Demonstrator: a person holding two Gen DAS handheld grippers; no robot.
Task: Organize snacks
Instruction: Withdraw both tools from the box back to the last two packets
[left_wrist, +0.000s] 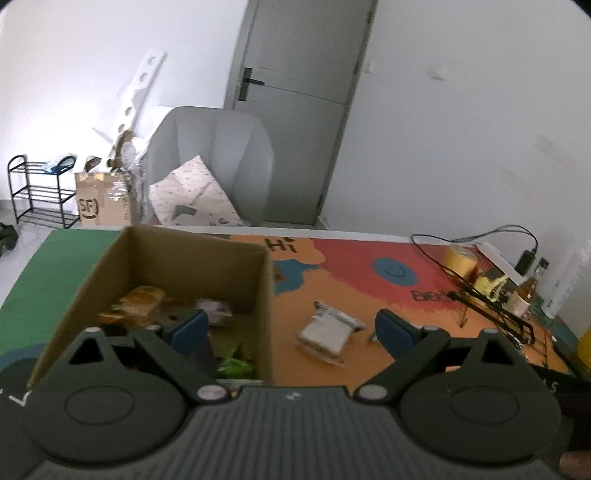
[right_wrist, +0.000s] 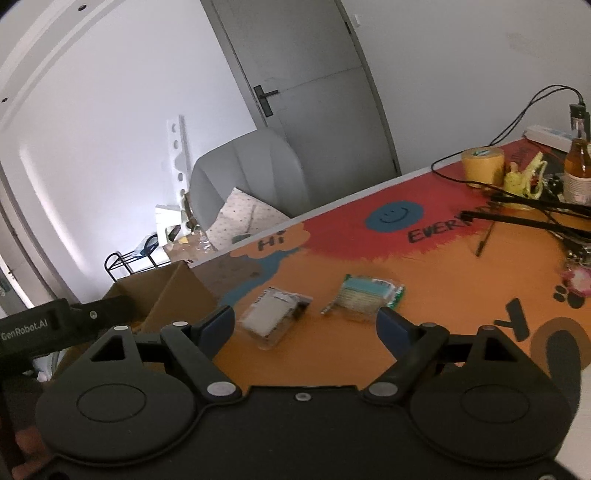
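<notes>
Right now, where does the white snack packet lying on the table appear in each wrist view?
Left wrist view: the white snack packet lies right of the cardboard box, between the open fingers.
Right wrist view: the same packet lies centre-left, beside a green-edged packet.
Shared landmark: the blue smiley face printed on the table mat, beyond the packet.
</notes>
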